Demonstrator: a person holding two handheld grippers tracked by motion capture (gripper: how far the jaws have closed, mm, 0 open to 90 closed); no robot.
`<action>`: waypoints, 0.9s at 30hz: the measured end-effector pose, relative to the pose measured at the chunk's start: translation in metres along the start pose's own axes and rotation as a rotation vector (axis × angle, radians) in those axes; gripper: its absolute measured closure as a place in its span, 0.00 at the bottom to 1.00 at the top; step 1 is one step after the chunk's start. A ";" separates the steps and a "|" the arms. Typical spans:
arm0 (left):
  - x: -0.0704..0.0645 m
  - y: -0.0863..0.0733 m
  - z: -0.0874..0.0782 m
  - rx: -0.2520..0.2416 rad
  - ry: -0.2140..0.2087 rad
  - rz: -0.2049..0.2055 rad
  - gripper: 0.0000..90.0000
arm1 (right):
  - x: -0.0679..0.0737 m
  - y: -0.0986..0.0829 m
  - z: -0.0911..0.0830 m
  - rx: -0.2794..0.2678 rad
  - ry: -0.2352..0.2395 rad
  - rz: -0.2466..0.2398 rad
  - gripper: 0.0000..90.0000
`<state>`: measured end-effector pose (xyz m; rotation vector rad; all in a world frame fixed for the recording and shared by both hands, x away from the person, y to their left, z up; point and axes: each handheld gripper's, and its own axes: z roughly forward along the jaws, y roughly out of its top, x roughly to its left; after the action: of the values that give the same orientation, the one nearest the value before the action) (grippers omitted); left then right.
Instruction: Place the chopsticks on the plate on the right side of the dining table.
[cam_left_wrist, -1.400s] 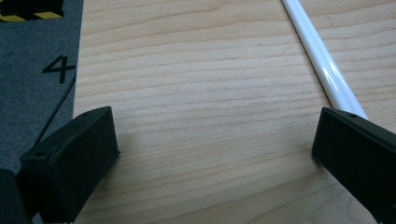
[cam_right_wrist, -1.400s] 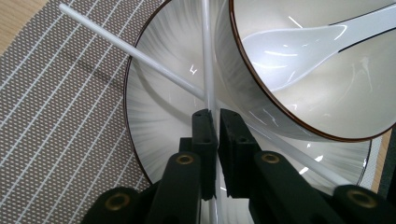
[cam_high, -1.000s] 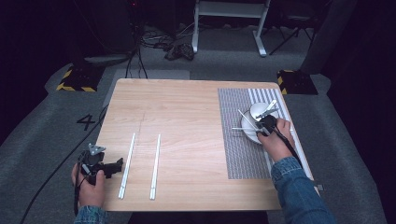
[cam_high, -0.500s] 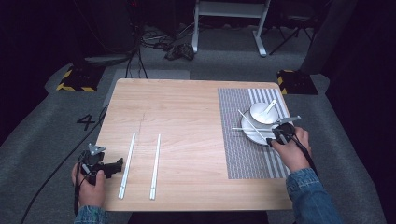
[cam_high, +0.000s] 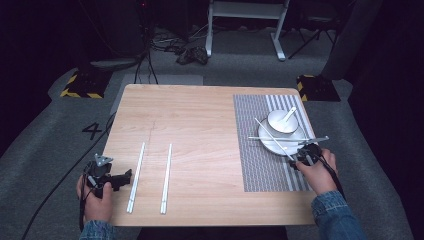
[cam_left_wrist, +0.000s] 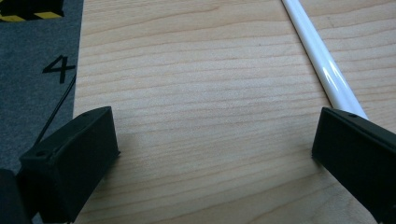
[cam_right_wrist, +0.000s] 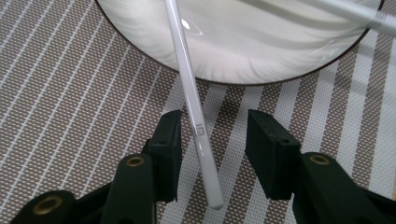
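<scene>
Straddling a slim white glossy chopstick (cam_right_wrist: 195, 126) propped on a white plate (cam_right_wrist: 261, 51), the right gripper (cam_right_wrist: 212, 140) gapes (likely slippery; pinch near the end).

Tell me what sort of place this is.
Probably a lab or studio set up for recording, not a dining room: a lone wooden table on grey carpet, hazard-striped weights, and loose cables against a dark backdrop.
</scene>
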<state>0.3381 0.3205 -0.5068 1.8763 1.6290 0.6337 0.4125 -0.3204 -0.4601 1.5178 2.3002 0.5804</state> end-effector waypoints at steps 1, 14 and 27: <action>0.000 0.000 0.000 0.000 0.000 0.000 0.00 | -0.002 -0.001 0.001 0.000 0.003 0.005 0.66; 0.000 0.000 0.000 0.000 0.000 0.000 0.00 | -0.031 -0.002 0.001 -0.003 0.011 0.092 0.67; 0.000 0.000 0.000 0.000 0.000 0.000 0.00 | -0.047 0.002 0.000 0.013 -0.020 0.103 0.63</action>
<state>0.3381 0.3205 -0.5068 1.8760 1.6294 0.6339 0.4323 -0.3629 -0.4566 1.6482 2.2256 0.5761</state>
